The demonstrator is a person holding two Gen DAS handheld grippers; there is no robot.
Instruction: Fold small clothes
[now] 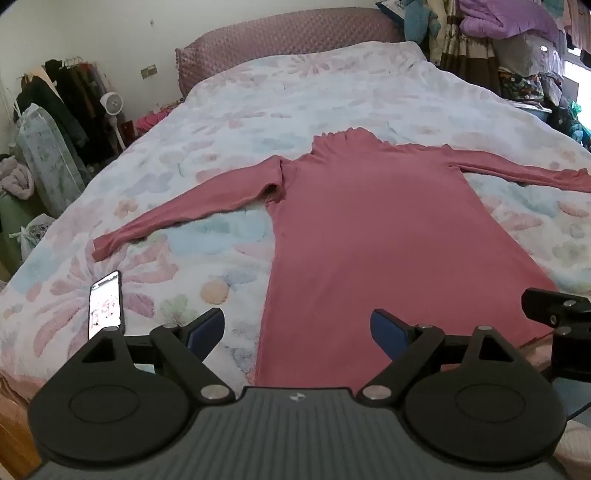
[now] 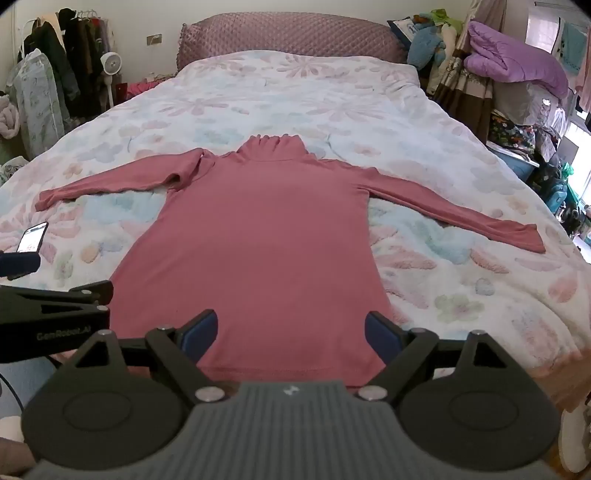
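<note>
A pink long-sleeved turtleneck top [image 1: 373, 236] lies flat and face up on the floral bed cover, both sleeves spread out; it also shows in the right wrist view [image 2: 266, 236]. My left gripper [image 1: 297, 332] is open and empty, above the hem near the top's left edge. My right gripper [image 2: 290, 334] is open and empty, above the middle of the hem. The right gripper's side shows at the right edge of the left wrist view [image 1: 554, 314]; the left gripper's side shows at the left edge of the right wrist view [image 2: 55, 302].
A lit phone [image 1: 106, 304] lies on the bed cover [image 1: 258, 110] left of the top, also in the right wrist view [image 2: 32, 237]. A padded headboard [image 2: 291, 33] is at the far end. Clothes racks stand on the left, piled bedding [image 2: 517, 66] on the right.
</note>
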